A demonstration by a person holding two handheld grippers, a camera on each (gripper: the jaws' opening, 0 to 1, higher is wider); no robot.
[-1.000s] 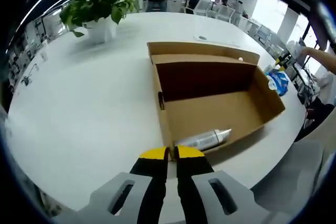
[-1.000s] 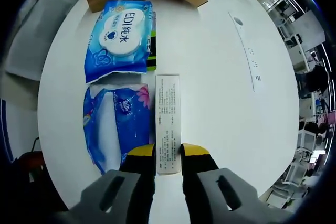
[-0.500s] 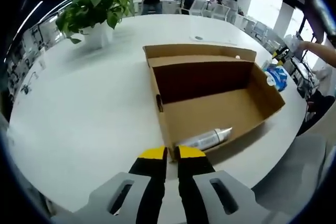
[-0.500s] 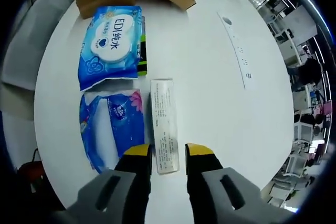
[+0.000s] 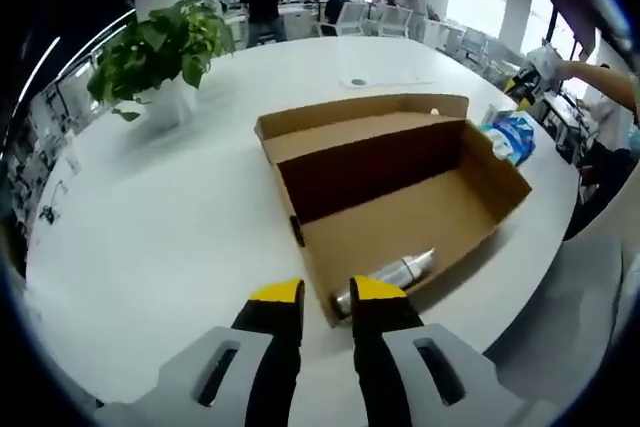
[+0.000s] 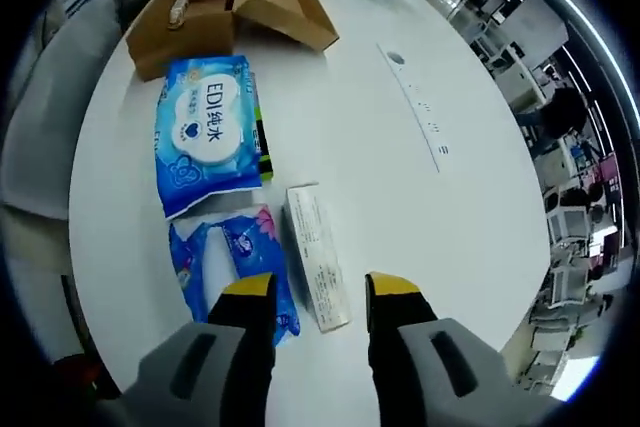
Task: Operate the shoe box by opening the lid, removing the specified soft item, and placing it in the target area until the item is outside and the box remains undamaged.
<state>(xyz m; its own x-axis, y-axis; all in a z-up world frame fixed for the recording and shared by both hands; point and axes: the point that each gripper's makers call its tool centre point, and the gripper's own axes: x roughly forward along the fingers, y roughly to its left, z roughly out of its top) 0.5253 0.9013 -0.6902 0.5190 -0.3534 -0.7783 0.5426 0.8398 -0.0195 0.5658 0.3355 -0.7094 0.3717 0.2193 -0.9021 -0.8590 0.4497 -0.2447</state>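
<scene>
Plain brown cardboard shoe box (image 5: 400, 187) on a white table (image 5: 150, 237), a silver can (image 5: 385, 277) inside. Blue-and-white wipes pack (image 6: 208, 137), blue tissue pack (image 6: 235, 257) with pink flower, white printed carton (image 6: 318, 255). Yellow-tipped grey grippers.

left gripper view looking down close over the open shoe box (image 5: 400, 197) on the white table (image 5: 150, 227), right gripper view hovering higher above the wipes pack (image 6: 208, 132), both sharing box, table and probably that pack (image 5: 510, 135)

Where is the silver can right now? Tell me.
In the left gripper view the silver can lies on its side inside the open shoe box, against the box's near wall, just beyond the left gripper and its open jaws.
</scene>
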